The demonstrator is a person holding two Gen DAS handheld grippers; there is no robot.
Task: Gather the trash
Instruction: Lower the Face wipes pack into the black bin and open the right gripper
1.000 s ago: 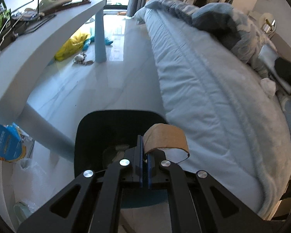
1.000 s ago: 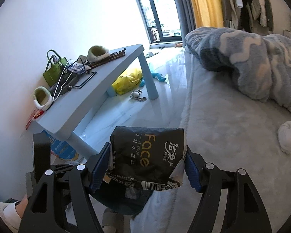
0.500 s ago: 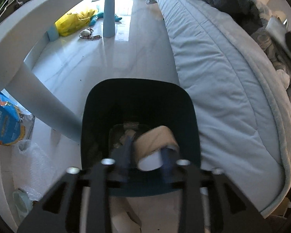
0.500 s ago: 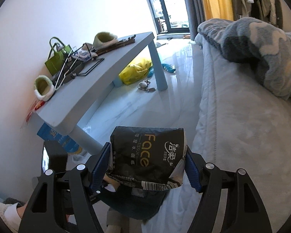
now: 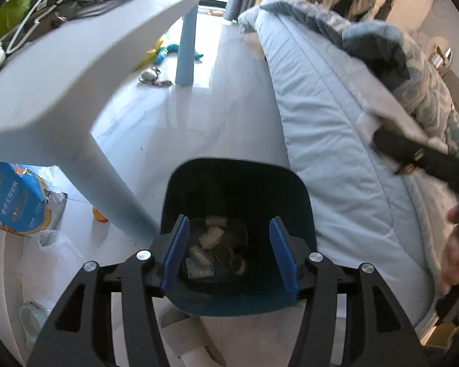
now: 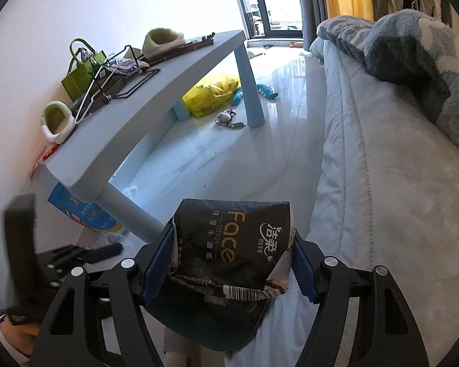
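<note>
left gripper above dark bin, jaws opening, empty; right gripper clamped on black tissue pack, just over bin.

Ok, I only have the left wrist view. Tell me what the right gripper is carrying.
Observer: The right gripper is clamped on a black face tissue pack, crumpled and empty-looking.
Operator: Give me its position relative to the bin.
Observer: The pack hangs just above the dark bin's near edge.
Operator: Report anything on the table I can't make out.
Observer: A green handbag stands near the wall beside a wire hanger, with a green slipper at the table's near end.
</note>
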